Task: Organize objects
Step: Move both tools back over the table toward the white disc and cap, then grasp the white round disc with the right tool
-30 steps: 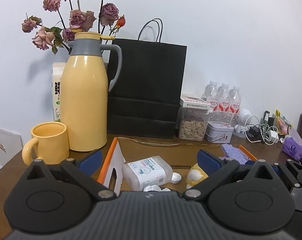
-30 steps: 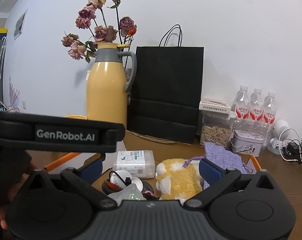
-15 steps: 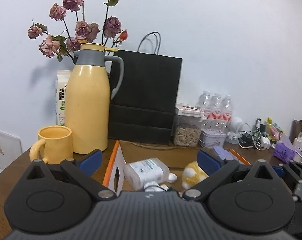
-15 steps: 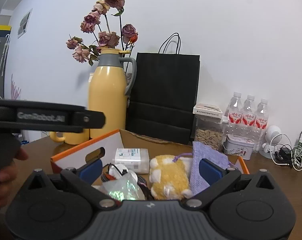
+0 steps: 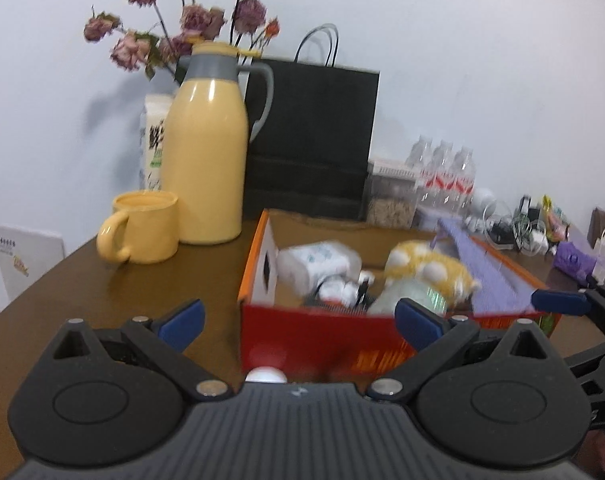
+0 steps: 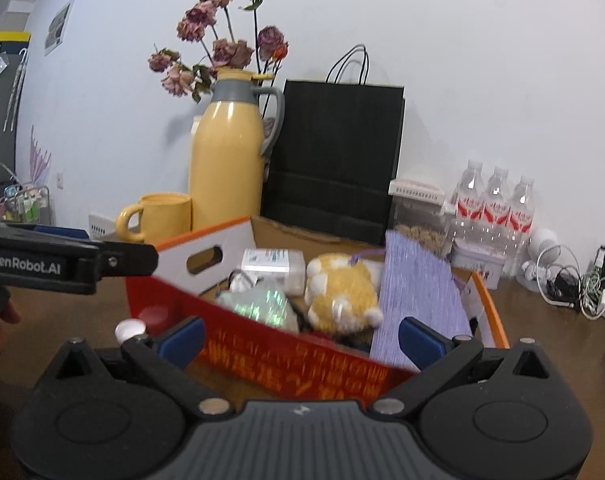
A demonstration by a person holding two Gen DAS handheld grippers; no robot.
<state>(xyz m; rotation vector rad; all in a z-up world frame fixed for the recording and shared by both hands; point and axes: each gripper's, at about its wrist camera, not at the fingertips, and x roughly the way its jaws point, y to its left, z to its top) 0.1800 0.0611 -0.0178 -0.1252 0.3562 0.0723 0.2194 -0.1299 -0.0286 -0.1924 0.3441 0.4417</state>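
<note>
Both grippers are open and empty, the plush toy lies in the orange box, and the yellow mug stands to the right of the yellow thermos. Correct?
Not quite: the yellow mug stands to the left of the yellow thermos, as both wrist views show. The rest holds: left gripper and right gripper open and empty, plush toy in the orange box.

Your shots were bright and evenly lit, but the box smeared with motion blur and edges bowed fisheye-style.

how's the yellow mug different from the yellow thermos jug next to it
The yellow mug is short and squat; the yellow thermos jug stands much taller. The mug is open-topped, while the jug is closed with a grey collar and lid. The mug's handle is yellow; the jug's is grey. Both stand upright on the brown table, in matching yellow.
</note>
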